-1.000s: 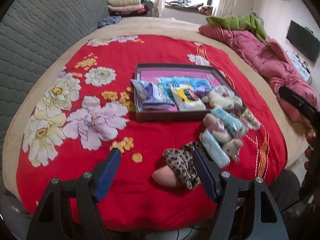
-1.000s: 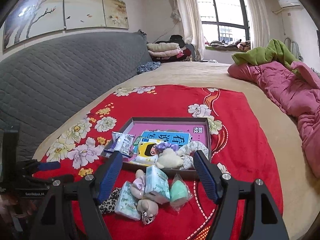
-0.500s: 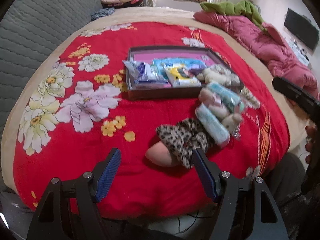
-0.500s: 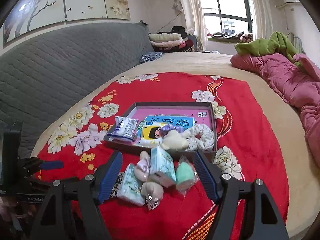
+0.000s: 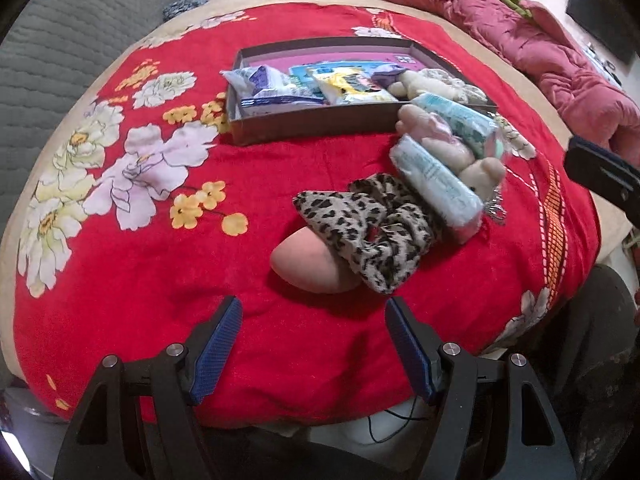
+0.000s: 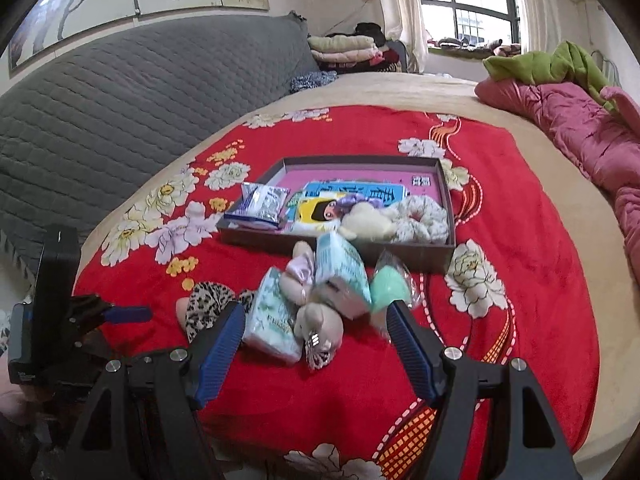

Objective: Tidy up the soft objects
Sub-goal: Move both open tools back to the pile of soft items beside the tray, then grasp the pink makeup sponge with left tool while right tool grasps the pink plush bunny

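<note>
From the left wrist, the left claw (image 5: 310, 344) is wide and holds nothing. A pink sponge (image 5: 308, 266) lies on the bed, tucked under a spotted scrunchie (image 5: 368, 224). Both look light and squishy; pinch the sponge's fat middle.

From the right wrist, the right claw (image 6: 316, 338) is wide too. A tissue pack (image 6: 272, 322) and plush toy (image 6: 320, 326) sit near the box (image 6: 448, 208).

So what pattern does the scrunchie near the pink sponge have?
Leopard print, dark spots on tan. The scrunchie shows best in the left wrist view.
</note>
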A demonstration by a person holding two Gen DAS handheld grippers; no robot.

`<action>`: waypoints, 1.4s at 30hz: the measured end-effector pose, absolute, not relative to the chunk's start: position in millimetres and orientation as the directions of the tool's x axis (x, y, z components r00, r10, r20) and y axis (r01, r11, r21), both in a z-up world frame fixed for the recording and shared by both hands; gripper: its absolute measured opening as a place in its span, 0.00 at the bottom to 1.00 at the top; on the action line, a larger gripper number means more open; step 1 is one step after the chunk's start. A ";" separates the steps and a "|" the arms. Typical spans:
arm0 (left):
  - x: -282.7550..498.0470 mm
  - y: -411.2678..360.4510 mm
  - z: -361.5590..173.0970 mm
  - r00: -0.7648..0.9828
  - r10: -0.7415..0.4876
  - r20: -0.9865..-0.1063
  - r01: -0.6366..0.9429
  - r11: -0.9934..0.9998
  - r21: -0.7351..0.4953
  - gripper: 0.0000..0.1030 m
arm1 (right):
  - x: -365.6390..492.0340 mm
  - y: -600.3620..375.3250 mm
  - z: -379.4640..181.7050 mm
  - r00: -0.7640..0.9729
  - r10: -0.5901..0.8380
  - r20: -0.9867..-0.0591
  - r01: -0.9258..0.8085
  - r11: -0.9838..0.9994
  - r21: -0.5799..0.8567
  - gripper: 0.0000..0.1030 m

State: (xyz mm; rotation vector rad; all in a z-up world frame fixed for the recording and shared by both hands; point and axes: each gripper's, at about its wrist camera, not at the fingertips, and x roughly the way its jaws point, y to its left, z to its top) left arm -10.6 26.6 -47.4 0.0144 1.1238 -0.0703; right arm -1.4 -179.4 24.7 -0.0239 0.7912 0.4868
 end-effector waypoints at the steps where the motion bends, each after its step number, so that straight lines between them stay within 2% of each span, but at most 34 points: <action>1: -9.6 28.4 -48.7 0.430 -0.056 -0.901 0.058 0.998 -0.034 0.73 | -1.3 -179.4 22.8 0.595 0.410 -0.691 -0.428 0.890 0.159 0.71; 22: 1.2 38.8 -64.6 0.431 -0.097 -0.897 0.050 0.995 -0.083 0.73 | 5.2 -171.8 -4.2 0.538 0.409 -0.737 -0.442 0.881 0.167 0.71; 33: 9.3 28.8 -72.4 0.427 -0.091 -0.900 0.061 0.996 -0.072 0.73 | 12.1 -162.3 -19.5 0.553 0.329 -0.765 -0.409 0.908 0.096 0.71; 42: 20.3 39.4 -69.5 0.460 -0.112 -0.881 0.018 0.993 -0.117 0.73 | 30.5 -167.8 -34.3 0.523 0.340 -0.781 -0.364 0.918 0.156 0.71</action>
